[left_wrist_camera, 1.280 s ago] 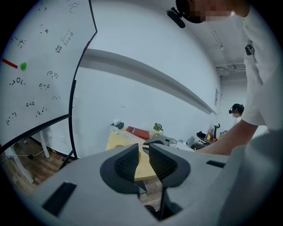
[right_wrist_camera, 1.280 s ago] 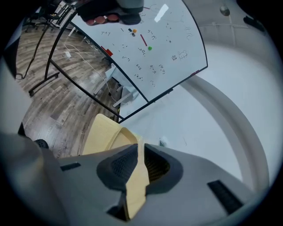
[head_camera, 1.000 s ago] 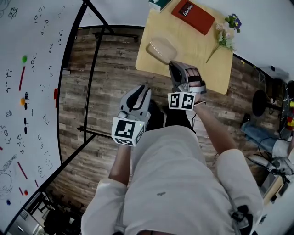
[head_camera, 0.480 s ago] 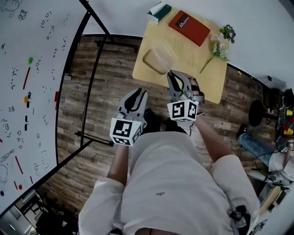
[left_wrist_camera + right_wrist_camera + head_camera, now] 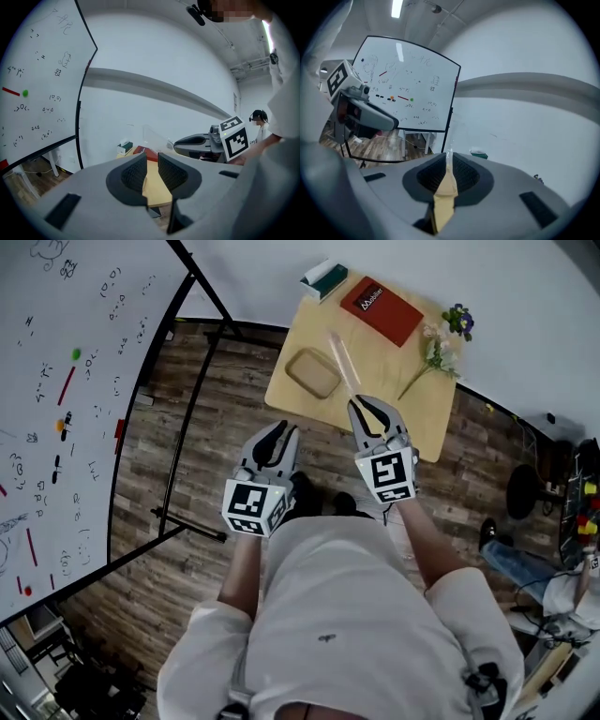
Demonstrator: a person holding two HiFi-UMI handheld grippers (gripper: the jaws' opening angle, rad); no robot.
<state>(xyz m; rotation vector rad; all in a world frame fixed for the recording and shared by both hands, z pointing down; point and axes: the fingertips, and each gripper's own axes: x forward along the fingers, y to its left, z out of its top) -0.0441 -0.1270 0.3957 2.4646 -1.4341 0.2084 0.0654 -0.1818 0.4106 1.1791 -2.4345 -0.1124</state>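
The right gripper (image 5: 367, 407) has its jaws pinched on the near edge of a clear lid (image 5: 342, 357). The lid stands up on edge above the tabletop (image 5: 375, 432), just beside the shallow tan box (image 5: 314, 373). A second ago that lid still lay over the box, with the right jaws at its near rim. Now it is lifted off and the box is open. The right gripper view has swung up with it: it used to look down on the floor and the box, and now it looks level at the whiteboard (image 5: 408, 89). The left gripper (image 5: 274, 432) hangs over the floor short of the tabletop's edge. Its jaws are a narrow gap apart with nothing between them, as before. Its view now takes in the raised right gripper and the lid. A red book (image 5: 380, 310), a small green and white box (image 5: 323, 279) and flowers (image 5: 441, 343) lie at the far end of the tabletop, untouched.
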